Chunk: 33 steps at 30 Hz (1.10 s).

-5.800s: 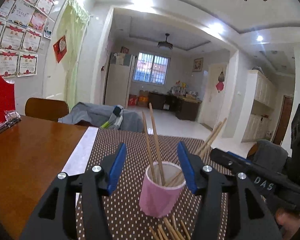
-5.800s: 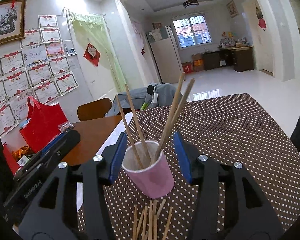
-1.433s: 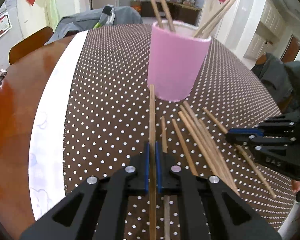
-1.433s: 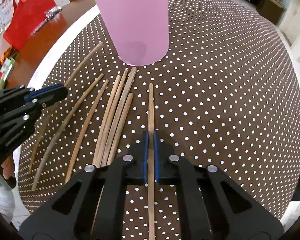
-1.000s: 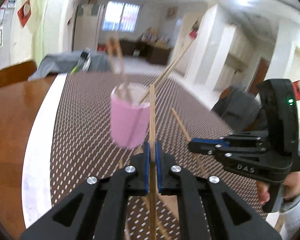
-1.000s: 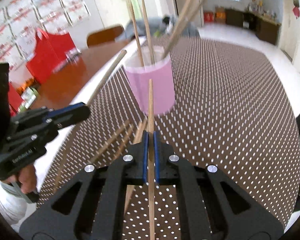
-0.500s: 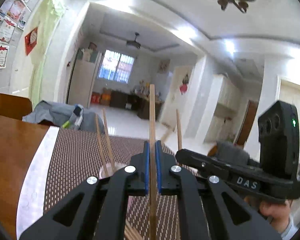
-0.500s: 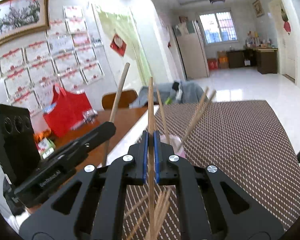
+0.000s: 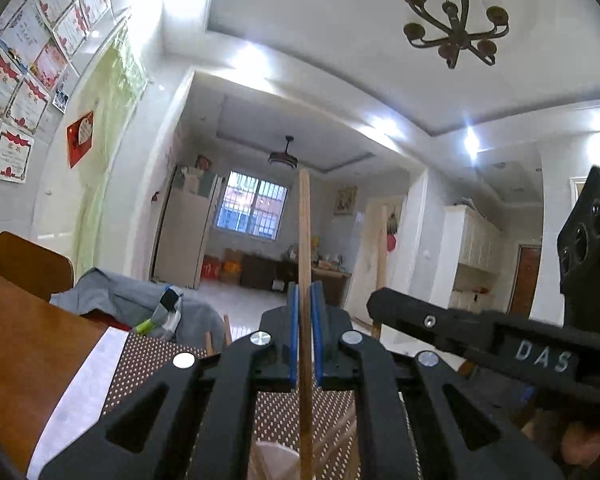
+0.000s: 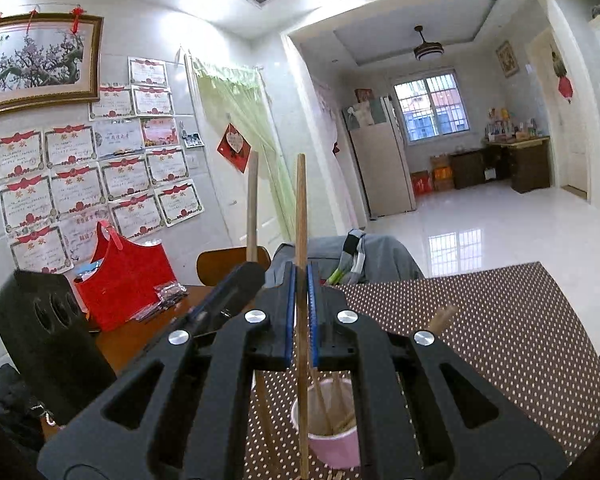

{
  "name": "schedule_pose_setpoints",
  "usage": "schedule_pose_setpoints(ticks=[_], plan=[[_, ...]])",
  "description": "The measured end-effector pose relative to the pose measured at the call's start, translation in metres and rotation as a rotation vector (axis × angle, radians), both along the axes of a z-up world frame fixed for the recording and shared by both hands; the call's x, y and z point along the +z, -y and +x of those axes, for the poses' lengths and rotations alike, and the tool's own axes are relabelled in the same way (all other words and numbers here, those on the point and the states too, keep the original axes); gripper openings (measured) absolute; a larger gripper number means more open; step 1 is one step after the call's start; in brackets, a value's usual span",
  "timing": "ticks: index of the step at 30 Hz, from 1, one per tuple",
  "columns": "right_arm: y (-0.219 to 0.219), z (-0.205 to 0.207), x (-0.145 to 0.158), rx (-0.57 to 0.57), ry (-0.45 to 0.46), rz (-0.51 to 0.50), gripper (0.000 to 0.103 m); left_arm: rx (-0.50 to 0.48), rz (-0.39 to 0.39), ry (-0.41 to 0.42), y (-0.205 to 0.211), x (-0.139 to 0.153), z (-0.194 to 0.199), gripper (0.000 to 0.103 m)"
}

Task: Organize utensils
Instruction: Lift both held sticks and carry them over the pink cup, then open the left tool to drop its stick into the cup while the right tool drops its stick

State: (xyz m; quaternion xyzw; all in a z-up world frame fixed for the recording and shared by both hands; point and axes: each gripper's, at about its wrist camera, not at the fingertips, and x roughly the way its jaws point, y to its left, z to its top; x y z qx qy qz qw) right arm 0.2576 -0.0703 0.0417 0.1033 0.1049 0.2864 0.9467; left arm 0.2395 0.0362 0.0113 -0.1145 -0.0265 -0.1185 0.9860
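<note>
Each gripper grasps 1 wooden chopstick, pinched between its blue pads and standing upright. The left gripper (image 9: 305, 340) is clenched on its stick (image 9: 305, 264) partway along the shaft, with a long part rising above the pads and the lower end dropping toward the pale cup rim at the bottom of the left view. The right gripper (image 10: 301, 316) is clenched on its own stick (image 10: 301, 216) in the same manner, and that stick's lower end hangs over the left part of the pink cup (image 10: 334, 450), which stands on the dotted cloth (image 10: 500, 344) of the bench (image 9: 24, 344). The cup already holds several sticks leaning to the right.

By my judgement, these sticks are light, stiff and thin, with a smooth round shaft that may turn or slide in a slack pinch. A hold near the middle, as here, keeps the ends balanced, while a hold near one tip would let the long end swing. They need little squeeze; wood of this kind will not crush, though it could snap if levered against the rim.

The cup looks light and thin-walled, so a stick pushed sideways against it could tip it over. Lowering each stick straight down into the free left part of the mouth, then letting go, seems the gentle course. A few loose sticks lie on the cloth just near of the cup.
</note>
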Motion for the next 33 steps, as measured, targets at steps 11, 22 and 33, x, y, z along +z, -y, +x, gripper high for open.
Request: schedule_pose_setpoints(ticks=[11, 22, 33], plan=[[0.000, 0.025, -0.003, -0.075, 0.046, 0.036, 0.006, 0.134, -0.052, 0.072, -0.005, -0.005, 0.023, 0.006], [-0.002, 0.038, -0.025, -0.084, 0.022, 0.028, 0.006, 0.162, -0.002, 0.033, -0.003, -0.029, 0.029, 0.006], [-0.003, 0.028, -0.041, -0.065, -0.031, -0.009, 0.006, 0.126, 0.034, -0.037, -0.005, -0.036, 0.016, 0.006]])
